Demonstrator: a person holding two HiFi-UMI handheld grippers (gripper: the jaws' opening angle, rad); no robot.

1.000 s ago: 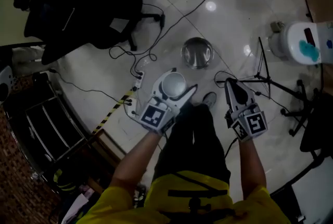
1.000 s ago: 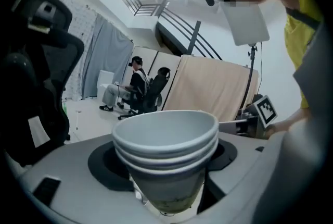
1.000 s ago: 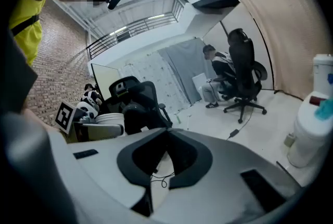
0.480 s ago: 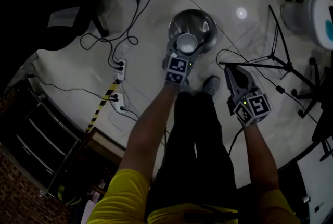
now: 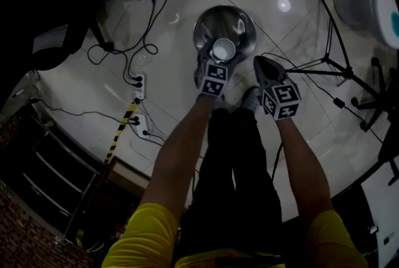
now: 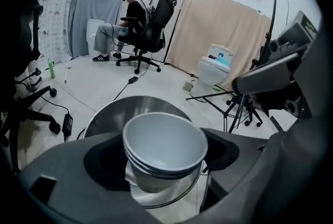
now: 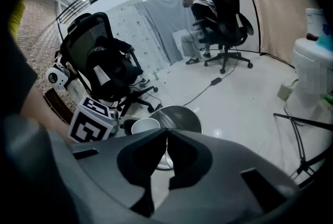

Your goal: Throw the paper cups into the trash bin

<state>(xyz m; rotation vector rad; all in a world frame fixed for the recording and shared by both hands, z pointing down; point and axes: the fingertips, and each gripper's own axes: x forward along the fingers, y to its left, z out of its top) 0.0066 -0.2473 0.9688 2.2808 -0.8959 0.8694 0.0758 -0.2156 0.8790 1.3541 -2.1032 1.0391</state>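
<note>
Head view shows the left gripper (image 5: pixel 219 60) at upper centre, directly over the steel trash bin (image 5: pixel 240 20), its jaws opening around the stacked paper cups (image 5: pixel 223 48), evidently to drop them in, while the right gripper (image 5: pixel 259 62) idles alongside, jaws together and empty.

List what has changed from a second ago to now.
The left gripper carried the nested paper cups forward, from close to the body to above the trash bin. Its jaws are opening now, with the cups between them and not yet dropped. The right gripper swung inward, closer to the left one. Unchanged: the right gripper is shut and empty, and the bin stands where it was.
</note>
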